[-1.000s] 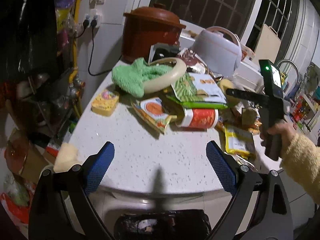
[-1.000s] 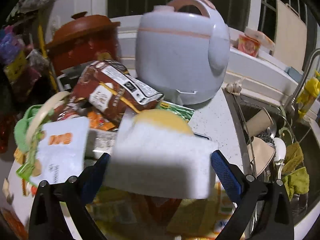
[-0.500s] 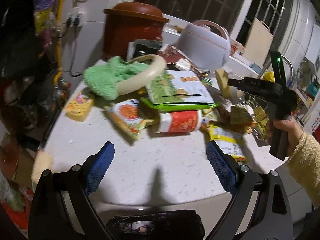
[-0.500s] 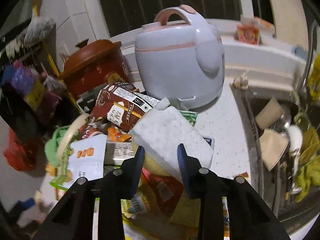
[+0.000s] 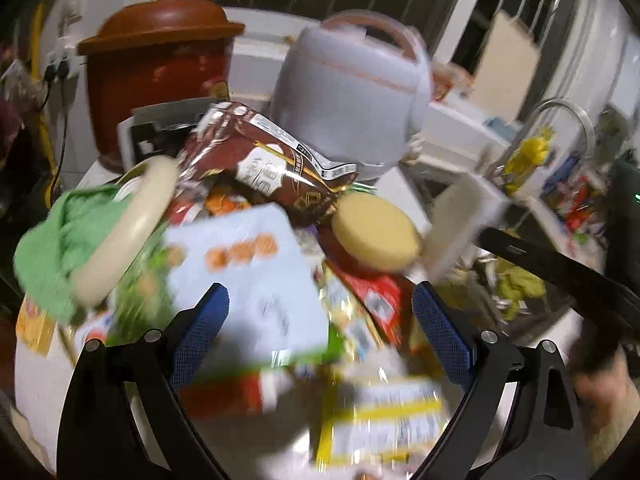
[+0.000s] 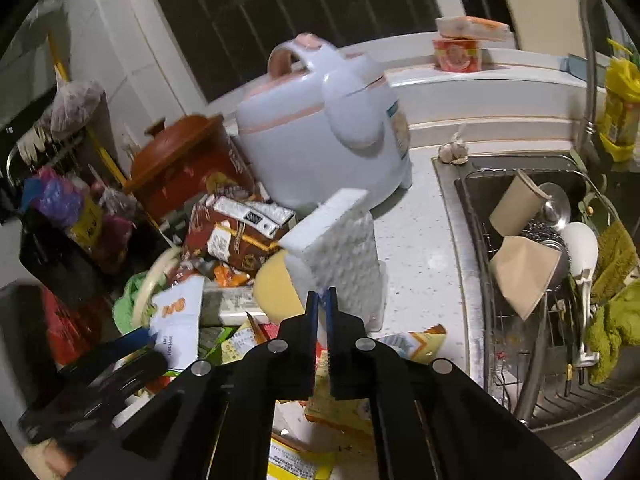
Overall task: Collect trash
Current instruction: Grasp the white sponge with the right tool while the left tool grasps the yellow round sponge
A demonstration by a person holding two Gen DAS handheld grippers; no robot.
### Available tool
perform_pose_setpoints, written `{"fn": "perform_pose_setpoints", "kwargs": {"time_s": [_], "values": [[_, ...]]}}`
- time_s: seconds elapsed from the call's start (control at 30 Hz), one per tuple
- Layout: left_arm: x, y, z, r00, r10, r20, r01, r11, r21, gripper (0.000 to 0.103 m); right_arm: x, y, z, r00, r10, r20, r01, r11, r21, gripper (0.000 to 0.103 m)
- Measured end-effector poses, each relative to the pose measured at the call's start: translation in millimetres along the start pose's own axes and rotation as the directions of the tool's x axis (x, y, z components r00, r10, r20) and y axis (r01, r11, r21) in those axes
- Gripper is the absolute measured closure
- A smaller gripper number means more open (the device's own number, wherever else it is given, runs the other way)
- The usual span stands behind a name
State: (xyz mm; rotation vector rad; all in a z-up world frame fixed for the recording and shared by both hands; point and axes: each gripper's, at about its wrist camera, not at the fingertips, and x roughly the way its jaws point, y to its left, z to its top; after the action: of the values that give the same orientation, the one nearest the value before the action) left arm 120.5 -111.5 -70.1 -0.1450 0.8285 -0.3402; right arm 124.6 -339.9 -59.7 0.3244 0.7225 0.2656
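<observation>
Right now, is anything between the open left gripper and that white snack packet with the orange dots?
Nothing visible. The left gripper is open, its blue pads on either side of the white snack packet, which lies on top of the wrapper pile. The right gripper is off to the side, shut on a white sponge.

The sponge [image 6: 340, 240] looks white, foamy and dimpled; the rice cooker [image 6: 320, 128] is smooth, glossy plastic; the brown snack bag [image 5: 272, 160] is shiny foil; the sink [image 6: 472, 240] is brushed metal; the green cloth [image 5: 60, 248] looks fuzzy; the counter [image 6: 416, 248] is speckled stone.
</observation>
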Motion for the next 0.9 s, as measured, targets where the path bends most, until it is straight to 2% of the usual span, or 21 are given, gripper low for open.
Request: {"fn": "perform_pose_setpoints", "kwargs": {"time_s": [0.2,0.37,0.4,0.43,0.47,0.5,0.57,0.67,0.83,0.9], "values": [[57.8,-14.6,28.5,0.995,0.027,-0.097,-0.031,0.999,-0.035,0.012,-37.4,-7.1,10.7,0.996,0.065,0.063,-0.066,0.998,0.015,0.099],[91.7,-28.0,42.5,0.982,0.073,-0.174,-0.085,0.994,-0.065,0.012,-71.6,-14.3,13.8,0.989,0.101,0.109,-0.105,0.994,0.023,0.099],[96.5,-29.0,44.7,0.982,0.061,-0.179,-0.076,0.994,-0.075,0.015,-78.2,-15.8,13.3,0.987,0.107,0.117,-0.11,0.994,0.022,0.099],[101.3,-29.7,45.9,0.981,0.054,-0.187,-0.071,0.994,-0.085,0.033,-80.9,-16.4,12.6,0.987,0.109,0.12,-0.113,0.993,0.022,0.099],[102.7,-29.1,45.7,0.982,0.021,-0.186,-0.041,0.994,-0.1,0.057,-84.7,-17.8,11.6,0.986,0.111,0.123,-0.114,0.993,0.021,0.099],[101.1,-28.3,45.5,0.985,-0.04,-0.17,0.017,0.99,-0.138,0.058,-87.7,-18.9,10.6,0.986,0.108,0.128,-0.111,0.994,0.017,0.099],[98.3,-30.4,45.4,0.987,-0.026,-0.156,0.006,0.992,-0.123,0.067,-90.6,-21.2,8.5,0.986,0.102,0.131,-0.104,0.994,0.014,0.099],[90.7,-31.9,45.0,0.991,-0.053,-0.124,0.039,0.993,-0.113,0.079,-92.5,-24.4,6.6,0.985,0.107,0.134,-0.111,0.994,0.023,0.099],[55.1,-35.3,50.8,0.989,-0.139,-0.049,0.135,0.989,-0.065,0.084,-98.6,-19.9,4.8,0.981,0.133,0.144,-0.137,0.99,0.02,0.099],[41.1,-34.1,51.7,0.988,-0.15,-0.031,0.148,0.988,-0.052,0.085,-102.4,-15.1,2.6,0.979,0.144,0.147,-0.148,0.989,0.016,0.099]]}}
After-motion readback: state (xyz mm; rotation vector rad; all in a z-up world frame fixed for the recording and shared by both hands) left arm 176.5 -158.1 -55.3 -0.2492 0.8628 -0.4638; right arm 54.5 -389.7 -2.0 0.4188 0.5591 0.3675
